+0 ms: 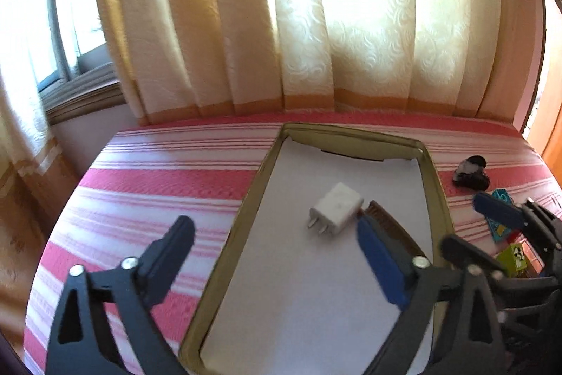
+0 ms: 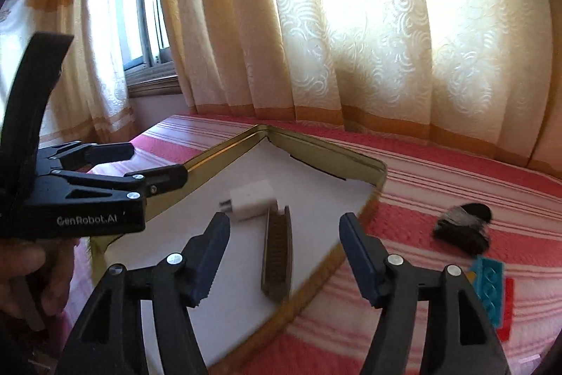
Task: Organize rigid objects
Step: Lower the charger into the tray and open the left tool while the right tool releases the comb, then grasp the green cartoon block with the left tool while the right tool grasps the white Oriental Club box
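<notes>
My left hand-held gripper (image 1: 274, 241) hangs released, holding nothing, over the shallow gold-rimmed rectangular tin tray (image 1: 246, 217) on the pink-striped bed (image 1: 158, 185). My right hand-held gripper (image 2: 282, 234) is spread wide too. Inside the tray lie a white plastic plug adapter (image 1: 336, 208) and, touching it at four o'clock, a brown toothed comb (image 2: 277, 255). Outside at two o'clock sits a black lumpy object (image 1: 470, 173); below it, a teal perforated block (image 2: 488, 287).

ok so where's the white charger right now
The white charger lies inside the gold tray on its white liner, mid-tray, with the brown comb right beside it on the right.
</notes>
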